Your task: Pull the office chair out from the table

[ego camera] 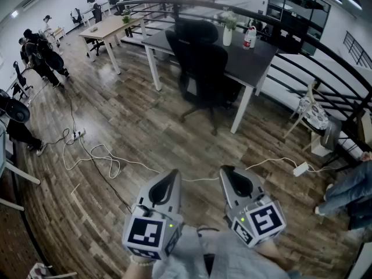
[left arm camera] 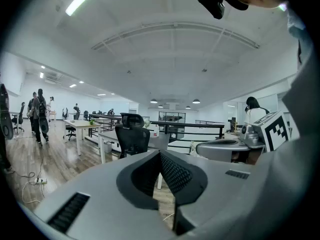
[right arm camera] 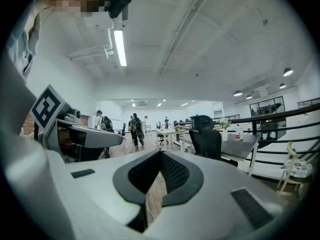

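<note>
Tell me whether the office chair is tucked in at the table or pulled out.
Tucked in: the office chair stands right against the dark table, not drawn back.

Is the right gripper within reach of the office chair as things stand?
Probably not: the right gripper, shut, is held close in, while the office chair stands across open floor at the table. Only a cable lies between.

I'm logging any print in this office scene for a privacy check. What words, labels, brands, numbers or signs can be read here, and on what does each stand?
No text here can be read.
Label on the bottle on the dark table: red, too small and blurred to read.
On the left tool, the marker cube: square black-and-white pattern, no letters.
On the right tool, its marker cube: likewise pattern only.
</note>
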A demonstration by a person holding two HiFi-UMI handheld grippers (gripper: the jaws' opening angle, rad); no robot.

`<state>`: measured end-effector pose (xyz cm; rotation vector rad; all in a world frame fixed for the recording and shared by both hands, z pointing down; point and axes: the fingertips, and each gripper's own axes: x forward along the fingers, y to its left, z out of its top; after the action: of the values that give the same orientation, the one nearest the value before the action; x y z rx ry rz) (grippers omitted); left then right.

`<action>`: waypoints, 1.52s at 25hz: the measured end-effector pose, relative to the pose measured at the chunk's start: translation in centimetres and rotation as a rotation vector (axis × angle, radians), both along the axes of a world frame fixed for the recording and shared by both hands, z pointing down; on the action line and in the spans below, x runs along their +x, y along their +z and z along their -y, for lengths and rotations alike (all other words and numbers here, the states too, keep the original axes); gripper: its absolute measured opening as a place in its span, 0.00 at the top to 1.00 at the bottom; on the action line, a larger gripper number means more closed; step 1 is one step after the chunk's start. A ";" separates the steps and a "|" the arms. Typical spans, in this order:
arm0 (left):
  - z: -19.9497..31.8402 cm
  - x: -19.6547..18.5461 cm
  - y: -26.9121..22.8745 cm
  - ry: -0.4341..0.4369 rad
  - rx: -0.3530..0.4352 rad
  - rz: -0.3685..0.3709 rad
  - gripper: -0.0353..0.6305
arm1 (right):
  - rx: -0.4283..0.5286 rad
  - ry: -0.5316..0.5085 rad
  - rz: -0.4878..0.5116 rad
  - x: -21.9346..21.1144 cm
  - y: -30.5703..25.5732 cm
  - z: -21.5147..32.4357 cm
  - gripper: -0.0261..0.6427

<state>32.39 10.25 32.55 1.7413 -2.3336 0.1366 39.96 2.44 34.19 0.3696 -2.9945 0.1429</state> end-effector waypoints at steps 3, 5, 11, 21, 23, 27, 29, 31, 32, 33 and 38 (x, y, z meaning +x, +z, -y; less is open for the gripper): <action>0.2 0.3 -0.1 0.002 0.011 0.013 0.93 | -0.003 -0.002 -0.001 0.3 0.1 0.2 0.96; 0.3 0.6 0.0 0.002 0.004 0.008 0.93 | -0.004 -0.003 -0.004 0.5 0.1 0.3 0.96; 0.7 1.1 0.0 0.003 -0.005 0.006 0.93 | 0.001 -0.004 -0.006 0.8 0.3 0.8 0.96; 1.0 1.4 0.1 -0.024 0.006 0.021 0.93 | -0.020 -0.008 -0.007 1.7 0.8 1.6 0.96; 0.8 1.4 0.3 -0.033 0.003 0.019 0.93 | -0.022 -0.007 -0.011 1.9 1.0 1.8 0.96; 0.7 1.2 0.6 -0.045 -0.003 0.010 0.93 | -0.032 -0.002 -0.023 2.0 1.6 2.0 0.96; 0.7 0.8 0.8 -0.048 -0.009 0.007 0.93 | -0.037 -0.005 -0.026 1.7 1.8 2.1 0.96; 0.9 0.3 1.1 -0.049 -0.011 0.003 0.93 | -0.036 -0.008 -0.030 1.2 1.9 2.1 0.96; 0.9 0.0 1.1 -0.050 -0.010 0.000 0.93 | -0.035 -0.008 -0.031 0.9 2.0 2.2 0.96; 1.0 -0.4 1.2 -0.049 -0.010 -0.003 0.93 | -0.034 -0.007 -0.032 0.5 2.0 2.3 0.96; 2.2 -3.1 1.0 -0.043 -0.013 -0.006 0.93 | -0.036 0.001 -0.043 -1.7 2.0 3.3 0.96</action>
<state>29.33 8.06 33.59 1.6822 -2.3582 0.1394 38.26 -0.89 36.21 0.3655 -2.9457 0.1864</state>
